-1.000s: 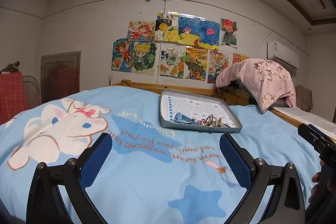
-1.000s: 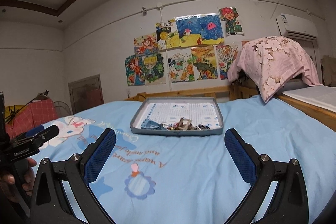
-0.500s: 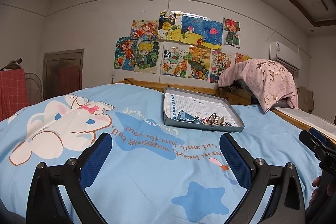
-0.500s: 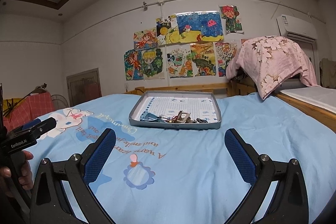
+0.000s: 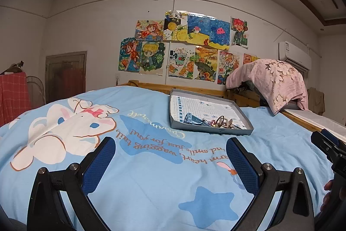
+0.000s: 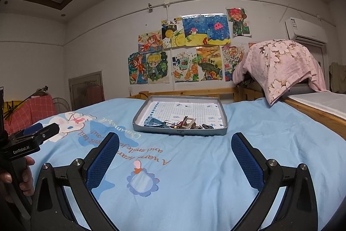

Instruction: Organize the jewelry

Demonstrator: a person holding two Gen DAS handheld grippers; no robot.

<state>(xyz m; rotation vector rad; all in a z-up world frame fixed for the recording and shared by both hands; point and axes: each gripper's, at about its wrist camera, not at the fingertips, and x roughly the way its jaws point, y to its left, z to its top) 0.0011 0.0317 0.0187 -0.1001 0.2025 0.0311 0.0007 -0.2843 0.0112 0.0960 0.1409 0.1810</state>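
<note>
A shallow grey tray lined with grid paper rests on the light blue bedspread. A tangled heap of jewelry lies along the tray's near edge, with a blue strap-like piece at its left. My left gripper is open over the bedspread, well short of the tray, which sits ahead and slightly right. My right gripper is open too, with the tray straight ahead. Nothing lies between either pair of blue pads. Each gripper shows at the edge of the other's view, held by a hand.
The bedspread has a white bunny print at the left. A wooden bed frame runs behind the tray. A pink floral cloth drapes over something at the right, beside a second bed. Drawings cover the wall.
Both grippers have tilted or lifted a little, so the tray sits lower and slightly nearer in both views. Both stay open and nothing has been picked up.
</note>
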